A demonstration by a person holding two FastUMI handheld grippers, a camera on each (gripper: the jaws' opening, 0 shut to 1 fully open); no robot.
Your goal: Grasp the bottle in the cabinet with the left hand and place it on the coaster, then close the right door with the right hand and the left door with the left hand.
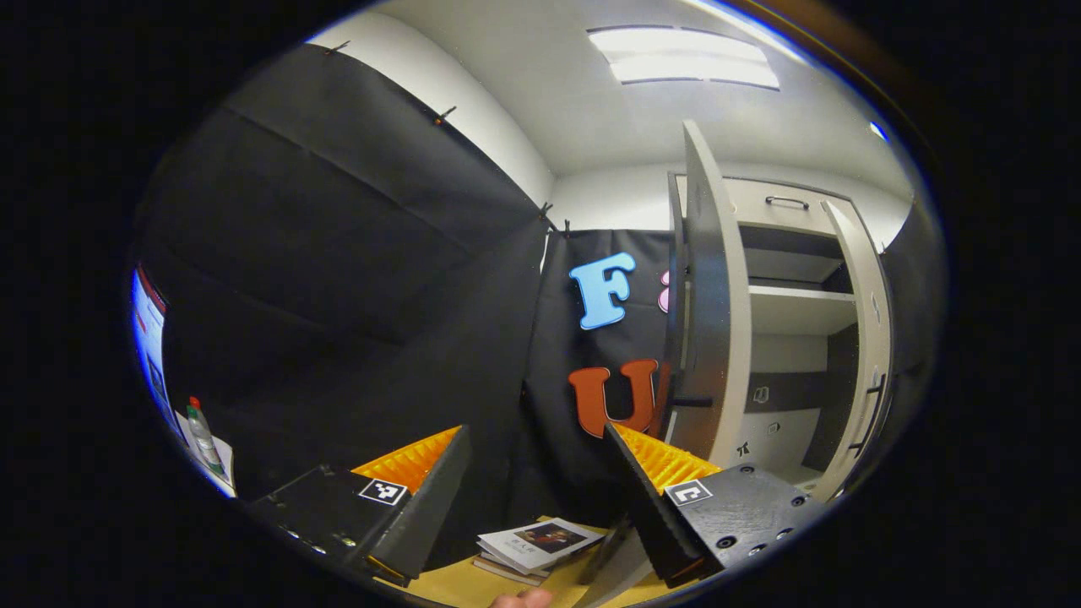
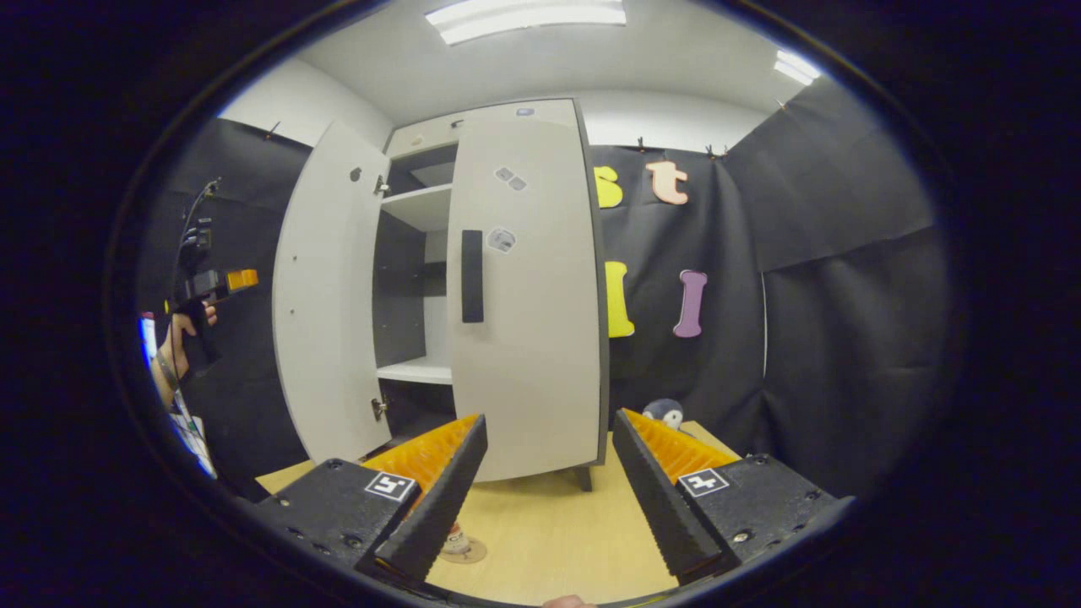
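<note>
Tan coaster (image 2: 463, 553): lies on the bench (image 2: 549, 532) by a finger of the right tool (image 2: 549, 418); the small item on it is probably the bottle, mostly hidden.
Right door (image 2: 532, 321): drawn across its half; fully seated or not, unclear.
Left door (image 2: 325, 295): wide open, not yet closed.
Left tool (image 1: 536, 435): fingers apart, empty, beside the open door.
Right tool: fingers apart, empty.
Risk: a hard swing may bounce the left door or rock the cabinet.

A recording booth, set up like a home corner

Black cloth (image 2: 844, 279) hangs pinned on every side under office ceiling lights (image 2: 528, 19); a white cabinet (image 2: 524, 295) stands on a wooden counter (image 2: 549, 532) beside some magazines (image 1: 536, 545).
</note>
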